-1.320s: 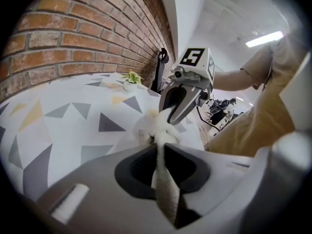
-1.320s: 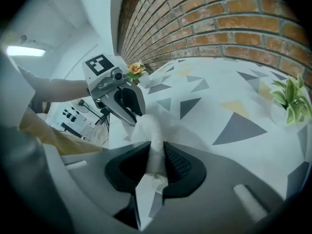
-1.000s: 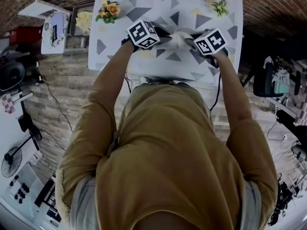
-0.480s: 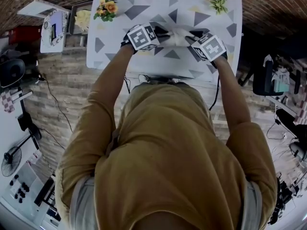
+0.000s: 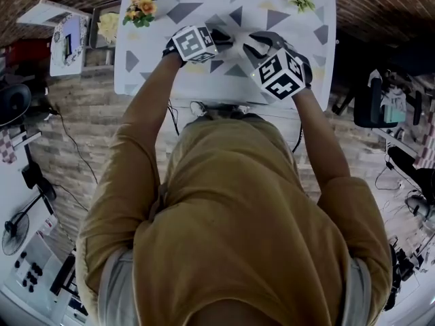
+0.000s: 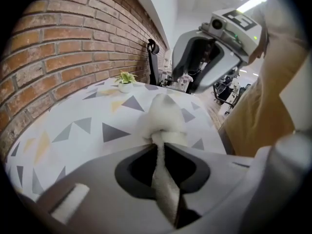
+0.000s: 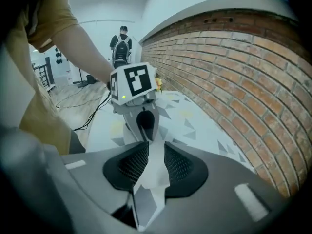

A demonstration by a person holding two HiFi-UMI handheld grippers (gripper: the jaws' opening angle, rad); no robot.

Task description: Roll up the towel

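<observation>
The towel (image 6: pixel 163 116) lies bunched into a loose, partly made roll on the table (image 6: pixel 73 130), about midway across it. One end runs back between the jaws of the left gripper (image 6: pixel 161 150), which are pinched tight on the cloth. The right gripper (image 7: pixel 155 152) hangs above the table just right of the roll. Its jaws have just been opening and now stand narrowly apart, with only the tabletop showing through the gap, so it holds nothing. The step in hand looks like a re-grip on the right side. To do it well, the left pinch should hold firm so the turns do not slacken. The right jaws should come down on the roll's free end, take the whole thickness rather than one layer, and then turn in step with the left so the roll stays straight and tight. With only one end held, the soft cloth may sag or unwind. The tabletop is smooth and white with grey and yellow triangles. A small plant (image 6: pixel 126 79) stands at the far right and flowers (image 5: pixel 139 9) at the far left. A brick wall (image 6: pixel 58 48) runs along the far side, and beyond the table the room is open and brightly lit, with a person (image 7: pixel 121 43) standing far off.
</observation>
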